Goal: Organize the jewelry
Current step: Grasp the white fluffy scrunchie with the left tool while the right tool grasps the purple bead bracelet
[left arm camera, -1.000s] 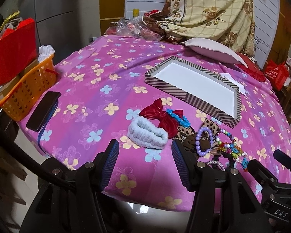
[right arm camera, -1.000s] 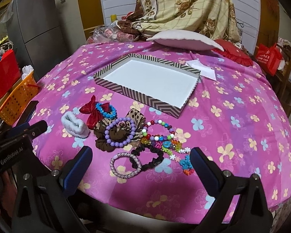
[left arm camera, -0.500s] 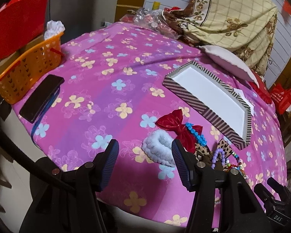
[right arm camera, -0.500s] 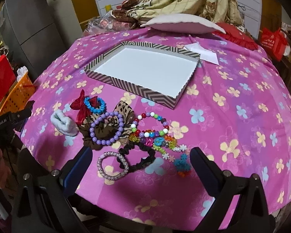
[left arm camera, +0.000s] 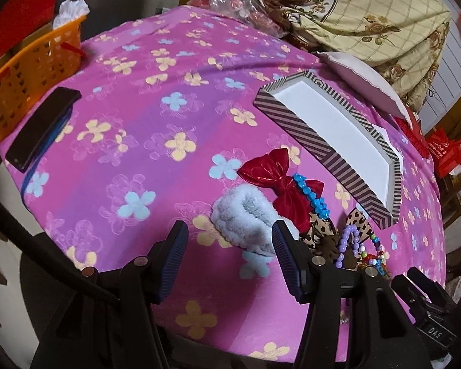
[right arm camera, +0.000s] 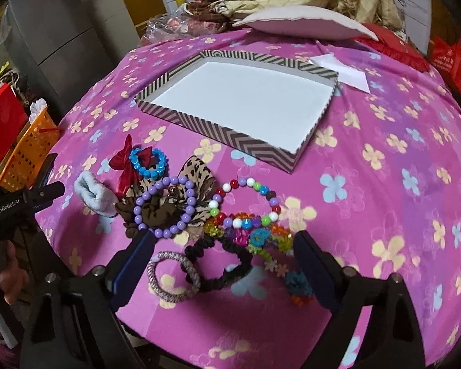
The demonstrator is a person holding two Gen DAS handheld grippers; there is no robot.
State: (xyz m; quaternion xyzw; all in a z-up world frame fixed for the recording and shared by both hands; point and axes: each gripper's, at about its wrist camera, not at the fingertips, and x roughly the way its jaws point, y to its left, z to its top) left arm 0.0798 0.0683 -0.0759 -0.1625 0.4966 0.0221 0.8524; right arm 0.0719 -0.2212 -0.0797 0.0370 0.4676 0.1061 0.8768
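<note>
Already spread wide and holding nothing, the jaws of the left gripper [left arm camera: 229, 253] frame a fluffy white scrunchie [left arm camera: 246, 218], which lies just ahead and a little toward the right pad, its long axis running roughly across the opening. That alignment is the relation the next move seems to turn on: a short advance would put the soft loop between the ribbed blue pads. The right gripper [right arm camera: 222, 263] is likewise wide open and empty, poised over a black ruffled scrunchie [right arm camera: 219, 264] and a speckled woven hair tie [right arm camera: 172, 279]; whether its pads touch the cloth is hard to judge through the fisheye blur.

Beyond the scrunchie sit a shiny red bow [left arm camera: 276, 181] with a turquoise bead bracelet [left arm camera: 312, 198] draped over it, a leopard-print bow [right arm camera: 196, 173], a lilac bead bracelet [right arm camera: 164, 206] and a tangle of multicoloured glossy beads [right arm camera: 246, 212], all heaped near the front edge of the surface [left arm camera: 144, 129], covered in a pink flowered cloth. The left gripper is nearer the fluffy piece; the right is nearer the beads.

Farther back lies an empty, shallow striped box [right arm camera: 246, 98] with a white floor, apparently the destination. An orange basket [left arm camera: 27, 83] and a dark phone [left arm camera: 43, 129] mark the far left edge.
</note>
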